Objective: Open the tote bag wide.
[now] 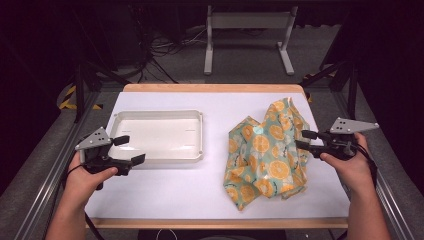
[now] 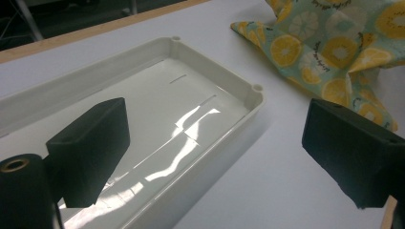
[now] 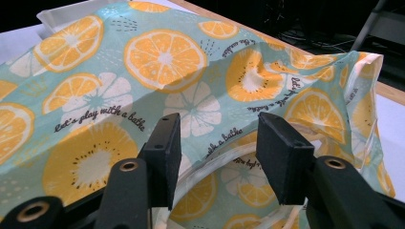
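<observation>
You're lining up your right gripper (image 1: 303, 139), jaws half open and empty, on the cloth (image 1: 265, 155) crumpled at the table's (image 1: 165, 185) 3 o'clock side; your left gripper (image 1: 129, 150) waits wide by the tray (image 1: 160, 116), so next close on a fold.

Each black two-jaw tool (image 1: 129, 150) carries a grey three-cornered plate, brass-ringed screws and a trailing cable

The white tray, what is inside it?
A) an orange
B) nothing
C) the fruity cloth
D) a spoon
B: the white tray holds nothing but its shiny bare bottom, while the cloth with orange slices lies crumpled on the table beside it, apart from the tray.
</observation>
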